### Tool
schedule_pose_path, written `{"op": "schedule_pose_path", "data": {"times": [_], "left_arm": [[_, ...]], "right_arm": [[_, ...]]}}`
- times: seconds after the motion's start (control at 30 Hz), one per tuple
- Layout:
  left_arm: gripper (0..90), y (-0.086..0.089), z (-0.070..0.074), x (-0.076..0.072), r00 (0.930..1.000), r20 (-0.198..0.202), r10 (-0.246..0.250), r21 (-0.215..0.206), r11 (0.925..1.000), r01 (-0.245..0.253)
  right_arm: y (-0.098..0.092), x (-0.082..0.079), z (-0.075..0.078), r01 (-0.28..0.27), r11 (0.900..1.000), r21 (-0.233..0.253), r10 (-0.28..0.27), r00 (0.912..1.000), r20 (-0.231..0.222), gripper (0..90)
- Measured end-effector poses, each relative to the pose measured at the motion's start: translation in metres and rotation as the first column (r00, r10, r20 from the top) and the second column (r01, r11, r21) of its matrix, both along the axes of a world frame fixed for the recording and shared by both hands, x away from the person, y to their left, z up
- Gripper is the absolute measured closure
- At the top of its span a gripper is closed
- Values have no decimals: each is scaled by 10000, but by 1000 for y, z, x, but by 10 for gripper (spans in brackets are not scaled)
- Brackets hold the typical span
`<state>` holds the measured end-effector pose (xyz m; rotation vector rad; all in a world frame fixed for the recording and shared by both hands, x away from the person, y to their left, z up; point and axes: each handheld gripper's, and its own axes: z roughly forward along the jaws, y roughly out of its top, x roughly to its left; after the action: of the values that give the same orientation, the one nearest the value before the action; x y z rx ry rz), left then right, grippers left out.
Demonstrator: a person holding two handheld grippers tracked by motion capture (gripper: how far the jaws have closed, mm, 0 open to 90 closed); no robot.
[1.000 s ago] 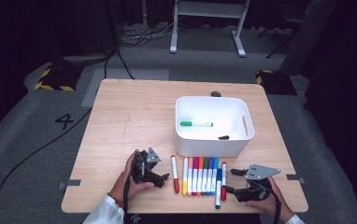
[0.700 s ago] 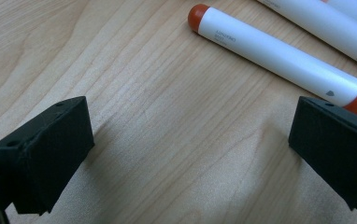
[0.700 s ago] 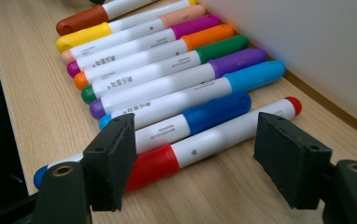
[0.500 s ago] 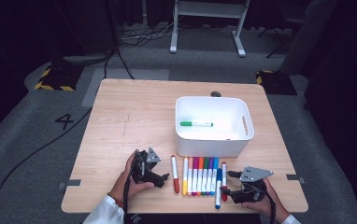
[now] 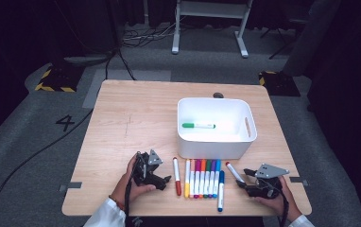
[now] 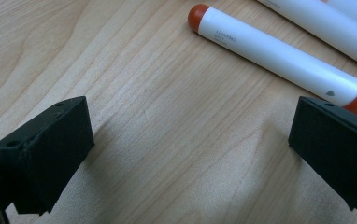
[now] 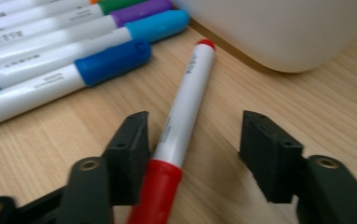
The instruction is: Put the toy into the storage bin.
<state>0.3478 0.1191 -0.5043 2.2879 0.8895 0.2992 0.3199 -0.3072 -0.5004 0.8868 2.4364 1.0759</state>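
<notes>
Since the earlier frame, the right hand-held gripper is sliding left toward a red-capped marker that is lying apart from the row, while the left hand-held gripper is staying put. From the high view, that marker is resting slanted on the desk just in front of the white bin, which is holding one green marker; the row of markers is lying between the two hands. In the left gripper view, the jaws are standing wide apart over bare wood, with an orange-red marker just beyond them, untouched. In the right gripper view, the jaws are spread on either side of the red marker, one jaw nearly against its barrel, nothing clamped yet. It is showing a white barrel with small print, a red cap near the jaws and a red end by the bin. Closing off-centre like this could be nudging the round barrel so it rolls away or pinches near the cap and pivots.
</notes>
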Motion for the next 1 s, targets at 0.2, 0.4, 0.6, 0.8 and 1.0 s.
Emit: {"op": "schedule_pose_path", "data": {"times": [0.2,0.4,0.6,0.8,1.0], "left_arm": [[1,0,0,0,10000,-4,2,2,10000,-2],[1,0,0,0,10000,-5,1,4,10000,-1],[1,0,0,0,10000,-6,3,1,10000,-3],[0,0,0,0,10000,-5,2,-3,10000,-2],[1,0,0,0,10000,-7,7,-4,10000,-7]], "right_arm": [[-19,8,0,467,9986,232,-462,9987,-194,622],[-27,13,1,404,9991,161,-401,9990,-188,726],[-26,14,3,161,9999,-48,-162,9997,-205,740],[-27,14,4,-277,9996,-110,274,9992,-284,744],[-27,8,13,-717,9973,169,719,9974,-82,745]]}}
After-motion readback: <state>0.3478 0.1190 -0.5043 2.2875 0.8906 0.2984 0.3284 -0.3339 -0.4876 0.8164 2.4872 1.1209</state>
